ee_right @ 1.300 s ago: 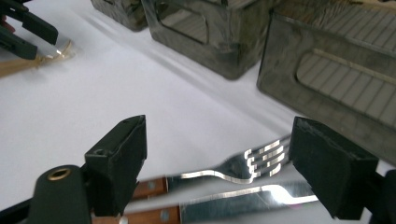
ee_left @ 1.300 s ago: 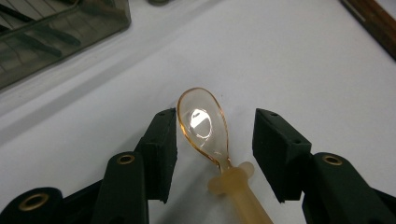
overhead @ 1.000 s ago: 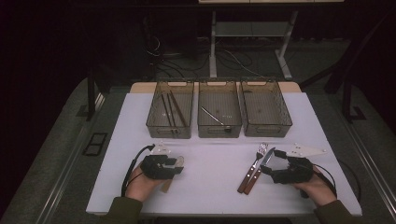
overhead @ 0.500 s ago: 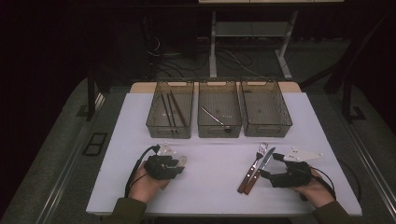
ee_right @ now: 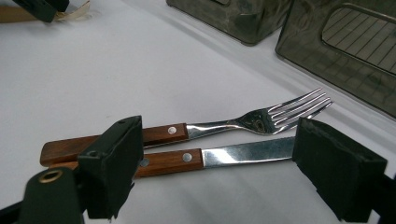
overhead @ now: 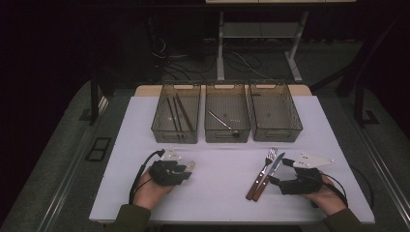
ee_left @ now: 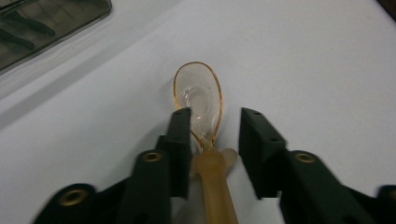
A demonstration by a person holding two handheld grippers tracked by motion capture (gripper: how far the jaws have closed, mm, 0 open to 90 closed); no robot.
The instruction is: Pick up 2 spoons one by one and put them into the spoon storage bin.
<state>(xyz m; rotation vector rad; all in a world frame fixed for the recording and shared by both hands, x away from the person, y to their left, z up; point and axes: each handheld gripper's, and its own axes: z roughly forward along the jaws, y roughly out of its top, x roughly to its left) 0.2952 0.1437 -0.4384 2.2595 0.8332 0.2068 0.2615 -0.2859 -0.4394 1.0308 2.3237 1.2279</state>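
A clear plastic spoon [ee_left: 198, 100] with an amber rim and a pale handle lies on the white table [overhead: 222, 159], at the near left. My left gripper [ee_left: 215, 116] straddles its neck. One pad touches the bowl's edge and the other stands off with a gap. The jaws have just been opening with the spoon between them. In the high view the left gripper [overhead: 186, 169] rests low on the table. A wooden-handled fork [ee_right: 261, 119] and knife [ee_right: 243, 154] lie side by side at the near right. My right gripper [ee_right: 217, 128] stands open, wide astride them.
Three translucent grey bins stand in a row at the back. The left bin [overhead: 175, 135] holds dark sticks, the middle bin [overhead: 227, 136] holds a metal utensil, and the right bin [overhead: 275, 135] looks empty. Table legs and cables lie beyond the far edge.
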